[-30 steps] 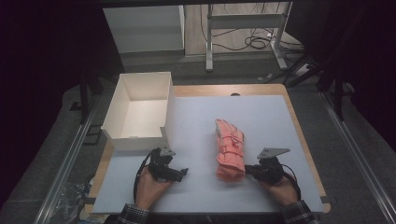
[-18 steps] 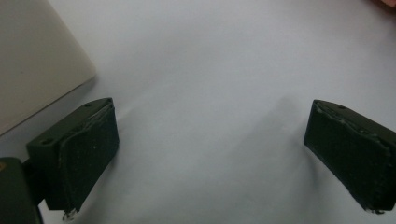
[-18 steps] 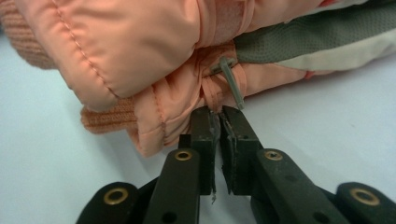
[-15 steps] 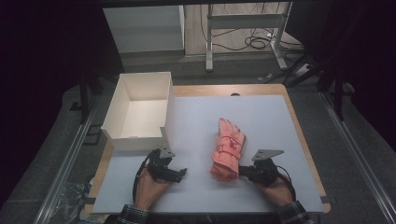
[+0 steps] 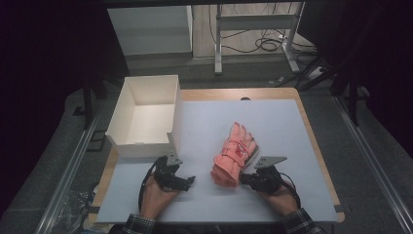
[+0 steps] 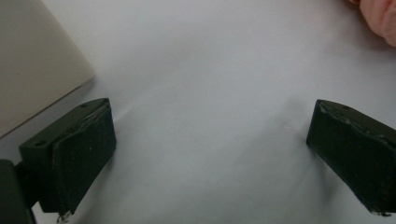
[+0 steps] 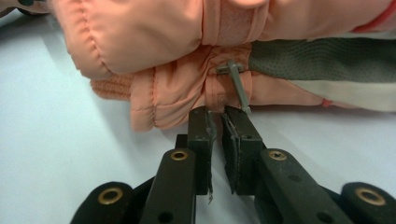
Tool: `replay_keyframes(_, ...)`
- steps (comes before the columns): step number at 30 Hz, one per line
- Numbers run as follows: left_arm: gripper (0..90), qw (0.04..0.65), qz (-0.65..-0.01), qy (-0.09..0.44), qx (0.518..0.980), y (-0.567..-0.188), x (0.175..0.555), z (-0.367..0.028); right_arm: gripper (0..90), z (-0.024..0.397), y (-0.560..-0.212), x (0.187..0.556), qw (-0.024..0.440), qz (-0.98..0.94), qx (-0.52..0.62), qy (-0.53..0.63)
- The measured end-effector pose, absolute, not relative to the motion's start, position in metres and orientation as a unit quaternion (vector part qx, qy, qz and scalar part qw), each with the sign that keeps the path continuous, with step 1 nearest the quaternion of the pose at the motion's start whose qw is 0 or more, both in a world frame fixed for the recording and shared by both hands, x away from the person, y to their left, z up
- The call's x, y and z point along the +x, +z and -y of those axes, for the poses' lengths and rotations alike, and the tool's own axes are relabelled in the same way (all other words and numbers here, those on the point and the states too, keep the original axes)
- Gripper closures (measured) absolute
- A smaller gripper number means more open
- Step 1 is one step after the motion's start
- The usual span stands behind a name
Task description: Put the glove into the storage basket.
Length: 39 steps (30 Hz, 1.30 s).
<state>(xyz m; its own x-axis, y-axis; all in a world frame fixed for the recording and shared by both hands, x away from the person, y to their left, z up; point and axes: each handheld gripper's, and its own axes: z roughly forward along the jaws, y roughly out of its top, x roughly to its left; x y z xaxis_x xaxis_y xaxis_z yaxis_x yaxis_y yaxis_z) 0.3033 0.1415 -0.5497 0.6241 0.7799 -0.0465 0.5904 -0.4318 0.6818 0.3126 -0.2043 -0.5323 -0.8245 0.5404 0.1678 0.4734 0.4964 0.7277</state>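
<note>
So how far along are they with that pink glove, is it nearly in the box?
Early days. The white box is empty. The right claw is shut on the cuff edge of the pink glove, which lies on the table. The left claw is open, holding nothing. Any move into the box is still ahead.

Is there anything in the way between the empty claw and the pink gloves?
Nothing visible. The left claw is open and rests on the bare mat, and only bare mat lies between it and the gloves. The box sits off to the side, behind the claw. The right claw is already at the gloves' cuff.
</note>
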Motion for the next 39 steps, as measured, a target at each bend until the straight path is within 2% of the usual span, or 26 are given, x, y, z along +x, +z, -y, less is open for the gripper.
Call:
replay_keyframes(20, 1.1, 0.338, -0.411, 0.141, 0.835, -0.55, 0.303, -0.141, 78.3, 0.181, -0.534, 0.314, 0.042, -0.868, 0.277, 0.409)
replay_keyframes(34, 0.9, 0.336, -0.414, 0.136, 0.835, -0.548, 0.304, -0.14, 63.1, 0.209, -0.527, 0.314, 0.091, -0.863, 0.296, 0.4)
replay_keyframes(39, 2.7, 0.343, -0.407, 0.117, 0.838, -0.539, 0.309, -0.137, 58.0, 0.225, -0.525, 0.318, 0.113, -0.86, 0.311, 0.389)
